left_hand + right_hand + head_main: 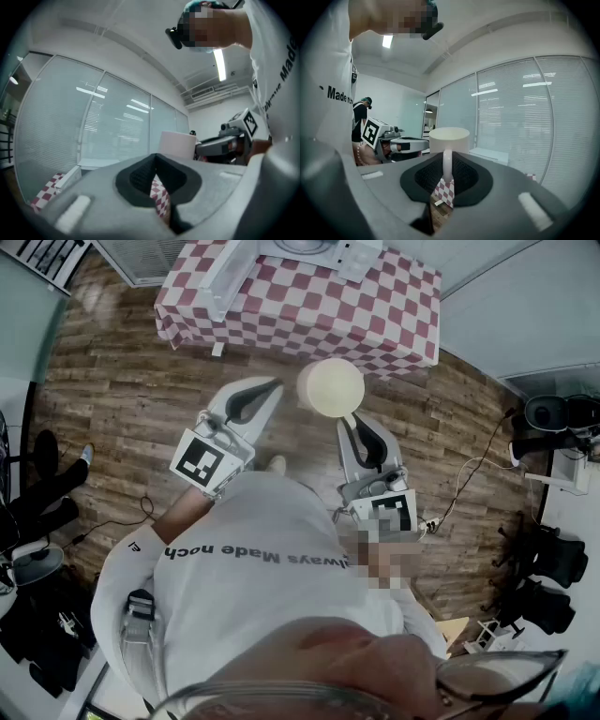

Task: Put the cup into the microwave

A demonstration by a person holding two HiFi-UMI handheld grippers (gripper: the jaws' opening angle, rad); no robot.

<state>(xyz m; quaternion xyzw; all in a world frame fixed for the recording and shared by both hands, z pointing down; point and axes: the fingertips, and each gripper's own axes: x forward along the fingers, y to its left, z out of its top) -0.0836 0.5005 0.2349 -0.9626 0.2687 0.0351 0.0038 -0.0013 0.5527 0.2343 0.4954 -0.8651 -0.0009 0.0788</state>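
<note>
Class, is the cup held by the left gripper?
No, the right gripper pinches the cup by its handle between its jaws.

Fairly bright, even indoor light, all from overhead. A ceiling tube (219, 65) flares white in the left gripper view, and a second tube (387, 41) does the same in the right. The glass wall (117, 122) carries streaky lamp reflections. Head view is flatter and dimmer: wood floor (112, 399) dark, cup (330, 387) nearly blown out, shadows soft, bottom edge out of focus. Both gripper views are heavy fisheye with black corners. The left gripper (155, 161) and right gripper (447, 164) bodies near the lens are soft.
</note>
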